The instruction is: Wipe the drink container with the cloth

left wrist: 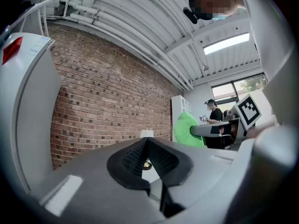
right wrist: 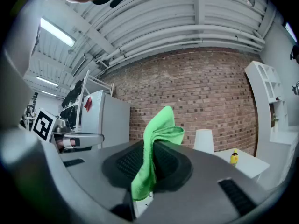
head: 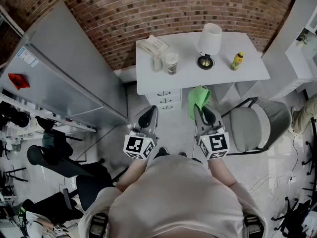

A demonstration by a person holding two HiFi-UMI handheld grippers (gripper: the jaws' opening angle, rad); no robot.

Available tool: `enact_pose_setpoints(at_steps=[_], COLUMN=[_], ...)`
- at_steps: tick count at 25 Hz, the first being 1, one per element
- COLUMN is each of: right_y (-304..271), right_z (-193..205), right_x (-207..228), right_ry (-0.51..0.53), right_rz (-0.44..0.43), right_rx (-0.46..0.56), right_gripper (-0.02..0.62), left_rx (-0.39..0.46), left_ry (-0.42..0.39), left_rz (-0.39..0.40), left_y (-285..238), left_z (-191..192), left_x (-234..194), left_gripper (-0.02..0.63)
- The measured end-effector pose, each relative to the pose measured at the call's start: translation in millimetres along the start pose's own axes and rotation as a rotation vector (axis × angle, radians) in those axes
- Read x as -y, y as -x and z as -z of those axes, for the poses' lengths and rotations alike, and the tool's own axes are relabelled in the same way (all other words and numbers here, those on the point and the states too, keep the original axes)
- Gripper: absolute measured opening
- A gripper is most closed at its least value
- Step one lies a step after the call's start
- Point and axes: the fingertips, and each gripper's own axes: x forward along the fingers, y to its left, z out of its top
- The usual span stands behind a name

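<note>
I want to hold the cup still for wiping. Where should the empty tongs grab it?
Probably round the middle of the cup, from the front of the desk: it stands upright, the phone close on its left, brick wall behind.

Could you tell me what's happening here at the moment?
A person stands back from the white desk, a gripper in each hand. The right gripper is clamped on a green cloth; the left gripper is shut and empty. The cup on the desk is untouched, so wiping has not begun.
</note>
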Motion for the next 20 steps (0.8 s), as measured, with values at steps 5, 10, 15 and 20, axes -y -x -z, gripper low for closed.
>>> enact_pose_setpoints(at_steps=[5, 10, 15, 20], right_y=[0.5, 1.5, 1.1, -5.4], right_z=[-0.1, -1.1, -2.7, 1.4], right_x=[-1.5, 0.7, 4.2, 9.5], right_ry=[0.003, 0.008, 0.035, 0.060], right_rz=[-0.009, -0.025, -0.034, -0.041], right_rx=[0.000, 0.005, 0.014, 0.004], right_gripper=[0.035, 0.035, 0.035, 0.035], left_rx=[-0.016, -0.029, -0.034, -0.038], left_ry=[0.002, 0.002, 0.000, 0.011], left_rz=[0.005, -0.003, -0.016, -0.018], left_y=[1.8, 3.2, -0.6, -8.8], left_z=[5.1, 10.6, 14.6, 22.4], left_x=[2.3, 6.0, 6.7, 6.0], left_gripper=[0.009, 0.009, 0.009, 0.009])
